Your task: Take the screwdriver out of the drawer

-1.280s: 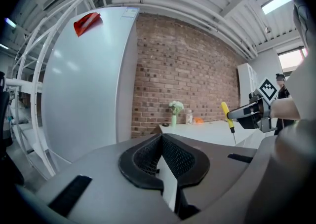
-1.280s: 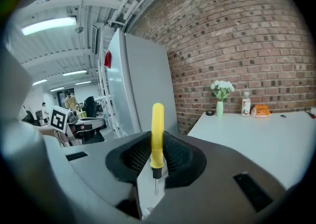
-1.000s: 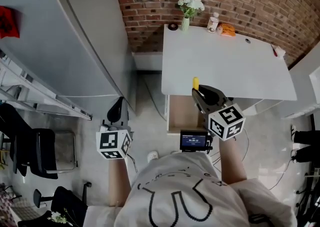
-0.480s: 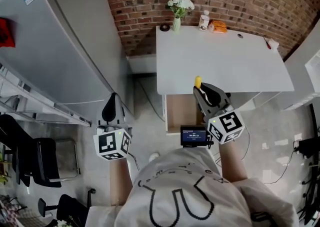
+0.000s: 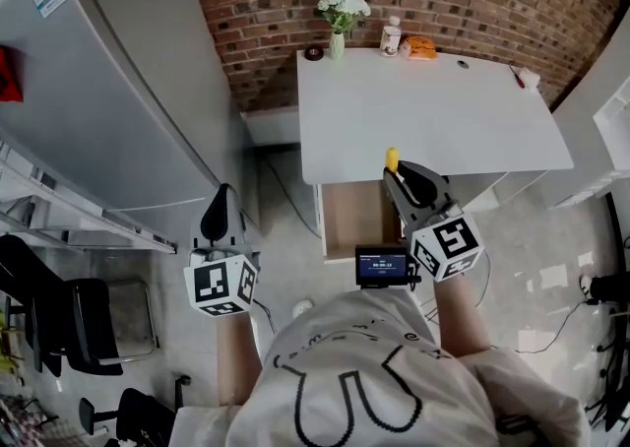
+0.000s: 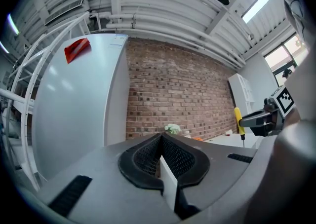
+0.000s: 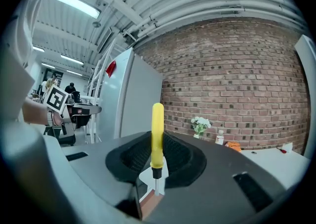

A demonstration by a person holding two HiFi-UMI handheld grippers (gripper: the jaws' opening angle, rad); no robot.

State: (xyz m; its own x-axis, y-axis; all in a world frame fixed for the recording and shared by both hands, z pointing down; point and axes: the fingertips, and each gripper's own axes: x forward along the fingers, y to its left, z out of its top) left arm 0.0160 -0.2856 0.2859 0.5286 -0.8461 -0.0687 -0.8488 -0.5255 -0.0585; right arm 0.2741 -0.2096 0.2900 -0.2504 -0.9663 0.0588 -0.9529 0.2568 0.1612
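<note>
Brick-walled room, white table point(image 5: 433, 110), open drawer point(image 5: 356, 221) below. Screwdriver point(image 5: 392, 159) is upright above the drawer, clamped in right gripper point(image 5: 396, 177). Left gripper point(image 5: 219, 221) is closed on nothing, well apart. Risk: grip sits low on handle, so it could pivot or slip w/ a quick swing.

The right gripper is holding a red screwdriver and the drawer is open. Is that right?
Almost. The screwdriver is yellow, not red; the right gripper view shows its yellow handle standing up between the jaws. The rest is right: the right gripper holds it and the drawer is open.
</note>
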